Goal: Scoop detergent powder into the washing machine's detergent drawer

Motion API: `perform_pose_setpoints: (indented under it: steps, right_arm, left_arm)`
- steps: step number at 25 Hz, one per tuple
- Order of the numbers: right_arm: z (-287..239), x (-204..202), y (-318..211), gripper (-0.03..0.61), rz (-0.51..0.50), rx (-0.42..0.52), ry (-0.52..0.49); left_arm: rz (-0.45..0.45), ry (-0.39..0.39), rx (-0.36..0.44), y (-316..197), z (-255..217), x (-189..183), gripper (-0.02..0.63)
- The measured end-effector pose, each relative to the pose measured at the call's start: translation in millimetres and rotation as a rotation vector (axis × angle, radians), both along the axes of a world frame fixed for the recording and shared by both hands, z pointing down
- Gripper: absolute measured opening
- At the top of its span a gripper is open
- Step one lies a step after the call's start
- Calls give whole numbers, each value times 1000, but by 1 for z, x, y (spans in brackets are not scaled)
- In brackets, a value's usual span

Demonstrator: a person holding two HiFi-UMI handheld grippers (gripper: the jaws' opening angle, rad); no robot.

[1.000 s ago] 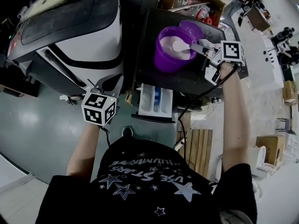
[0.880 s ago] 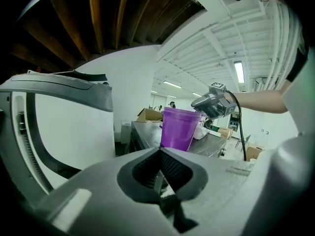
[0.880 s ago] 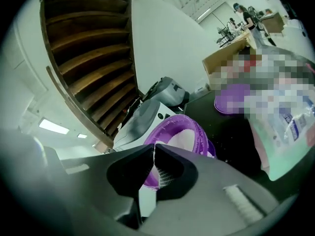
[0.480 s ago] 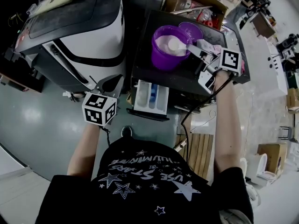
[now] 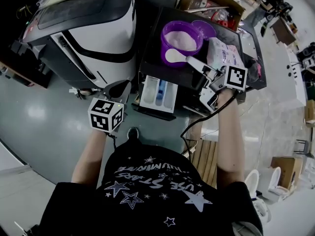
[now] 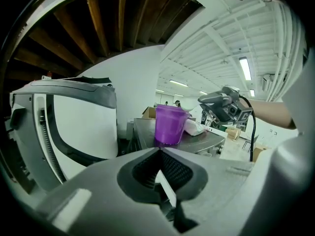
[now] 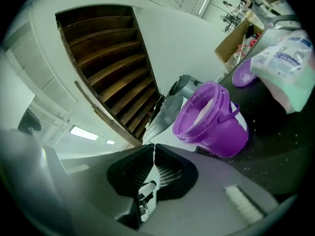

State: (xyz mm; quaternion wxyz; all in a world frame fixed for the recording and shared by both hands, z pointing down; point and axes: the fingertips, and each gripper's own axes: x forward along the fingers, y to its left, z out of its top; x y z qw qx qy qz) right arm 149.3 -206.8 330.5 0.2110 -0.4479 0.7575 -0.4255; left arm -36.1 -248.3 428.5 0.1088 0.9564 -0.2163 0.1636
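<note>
A purple bucket (image 5: 181, 39) of white powder stands on the dark top of the washing machine (image 5: 157, 38). My right gripper (image 5: 196, 65) is shut on the handle of a white scoop (image 5: 174, 56), whose bowl hangs over the bucket's near rim. Below it the white detergent drawer (image 5: 158, 93) is pulled out, with a blue insert in the middle. My left gripper (image 5: 114, 88) is shut and empty, low and left of the drawer. The left gripper view shows the bucket (image 6: 170, 124) from the side and the right gripper (image 6: 224, 104) beside it. The right gripper view shows the bucket (image 7: 211, 119) close ahead.
A detergent bag (image 5: 221, 53) and a purple lid (image 5: 204, 29) lie on the machine top right of the bucket. A second white and black machine (image 5: 83, 33) stands to the left. A cardboard box (image 5: 209, 1) is behind, and a wooden pallet (image 5: 204, 156) lies on the floor.
My right gripper has pulled the scoop out of the bucket towards me, to the near rim above the drawer. The left gripper has hardly moved.
</note>
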Motion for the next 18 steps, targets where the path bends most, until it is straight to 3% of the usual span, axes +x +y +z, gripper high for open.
perform_pose_setpoints:
  steps: [11, 15, 18]
  right_arm:
    - [78, -49, 13, 35, -102, -109, 35]
    - [122, -43, 22, 35, -61, -247, 123]
    - [135, -53, 21, 35, -61, -265, 125]
  left_arm:
    - [-47, -47, -43, 18, 22, -17, 0]
    - [-51, -57, -61, 21, 30, -20, 0]
    - [-48, -67, -72, 23, 35, -21, 0]
